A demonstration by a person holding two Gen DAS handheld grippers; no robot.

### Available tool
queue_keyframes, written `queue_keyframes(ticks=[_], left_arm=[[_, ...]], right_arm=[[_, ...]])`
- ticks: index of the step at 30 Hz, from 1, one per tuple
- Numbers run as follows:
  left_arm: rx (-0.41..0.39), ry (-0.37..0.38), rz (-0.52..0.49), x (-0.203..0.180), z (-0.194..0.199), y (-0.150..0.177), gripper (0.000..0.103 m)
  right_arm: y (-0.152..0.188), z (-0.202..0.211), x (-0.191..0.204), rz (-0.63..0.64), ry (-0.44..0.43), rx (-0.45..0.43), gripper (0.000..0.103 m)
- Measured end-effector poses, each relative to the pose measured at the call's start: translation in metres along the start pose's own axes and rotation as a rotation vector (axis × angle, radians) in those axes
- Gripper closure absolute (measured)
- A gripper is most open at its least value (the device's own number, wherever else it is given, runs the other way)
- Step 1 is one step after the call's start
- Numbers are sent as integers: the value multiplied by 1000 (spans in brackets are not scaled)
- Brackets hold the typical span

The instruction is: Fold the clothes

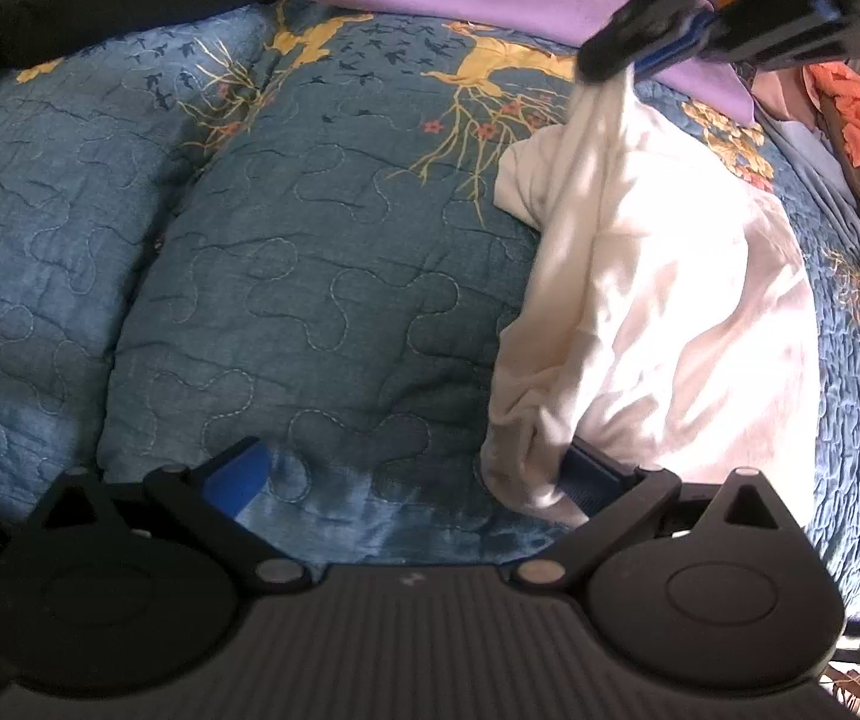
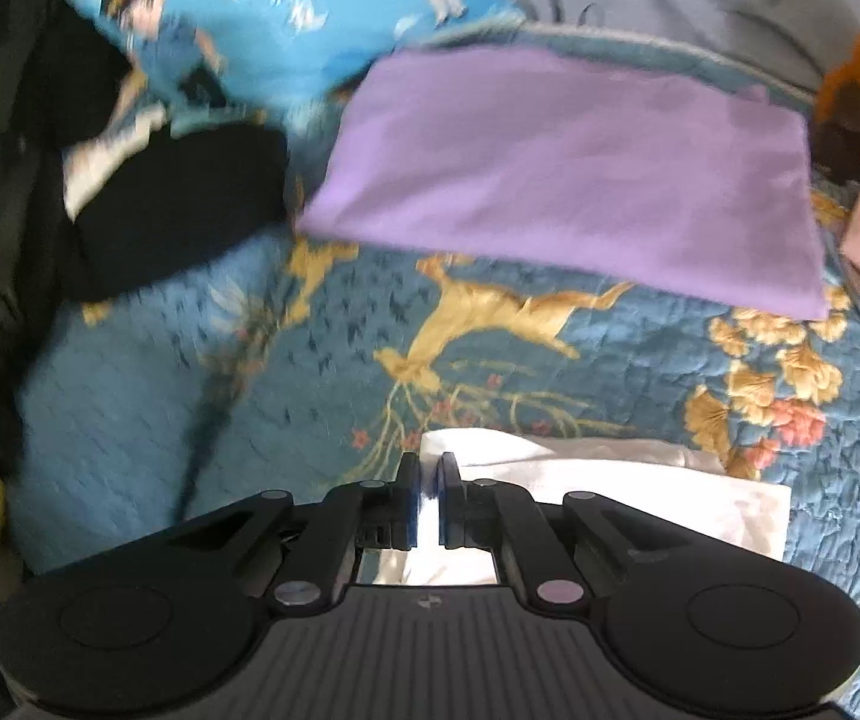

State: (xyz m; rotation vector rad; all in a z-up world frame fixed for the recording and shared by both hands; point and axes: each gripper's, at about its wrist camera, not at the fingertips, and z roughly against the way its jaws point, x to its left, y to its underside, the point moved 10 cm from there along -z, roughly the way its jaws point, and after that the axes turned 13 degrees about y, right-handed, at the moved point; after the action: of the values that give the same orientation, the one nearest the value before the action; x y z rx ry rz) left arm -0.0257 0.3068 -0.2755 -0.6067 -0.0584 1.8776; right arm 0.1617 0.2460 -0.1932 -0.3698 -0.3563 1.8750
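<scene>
A white garment (image 1: 670, 300) lies crumpled on the right side of the blue quilted bedspread (image 1: 309, 270). My left gripper (image 1: 414, 480) is open and wide, low over the quilt. Its right finger (image 1: 592, 480) touches the garment's near edge, and nothing sits between the pads. At the top right of the left wrist view, my right gripper (image 1: 700, 18) is shut on the garment's far edge and pulls it up into a taut strip. In the right wrist view, the right gripper (image 2: 426, 498) pinches the white garment (image 2: 610, 480), which trails away below and to the right.
A folded purple cloth (image 2: 580, 180) lies at the far side of the bed, with a black garment (image 2: 177, 210) to its left. A blue cartoon-print pillow (image 2: 279, 0) sits behind them. Orange and brown clothes (image 1: 850, 120) pile at the right edge.
</scene>
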Motion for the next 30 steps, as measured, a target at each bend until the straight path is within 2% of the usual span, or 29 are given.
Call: queue_keyframes(ticks=[3, 8, 11, 12, 14, 15, 20, 22, 24, 27, 30], left_arm=[[0, -10, -7, 0, 0, 0, 0], [8, -15, -8, 1, -2, 0, 0], [15, -17, -11, 1, -3, 1, 0], [15, -17, -11, 1, -3, 1, 0], [16, -16, -11, 2, -4, 2, 0], [16, -17, -12, 1, -4, 2, 0], [16, -18, -14, 1, -6, 4, 0], [15, -16, -13, 2, -7, 5, 0], [15, -15, -12, 2, -7, 6, 0], [16, -10, -9, 3, -8, 7, 0], [16, -6, -8, 3, -7, 8, 0]], right_arm=[[-8, 2, -2, -26, -7, -34, 98], [-6, -28, 9, -11, -38, 58, 97], [-4, -45, 16, -3, -57, 114, 85], [-5, -48, 18, 3, -63, 120, 73], [-12, -35, 18, 42, -64, 48, 57], [-15, -28, 19, 73, -60, 17, 53], [-16, -14, 50, 402, -7, -47, 48], [-5, -18, 70, 565, -4, -29, 49], [4, -26, 86, 706, 47, -21, 49], [18, -50, 95, 907, 155, 64, 51], [29, -69, 86, 1012, 223, 183, 52]])
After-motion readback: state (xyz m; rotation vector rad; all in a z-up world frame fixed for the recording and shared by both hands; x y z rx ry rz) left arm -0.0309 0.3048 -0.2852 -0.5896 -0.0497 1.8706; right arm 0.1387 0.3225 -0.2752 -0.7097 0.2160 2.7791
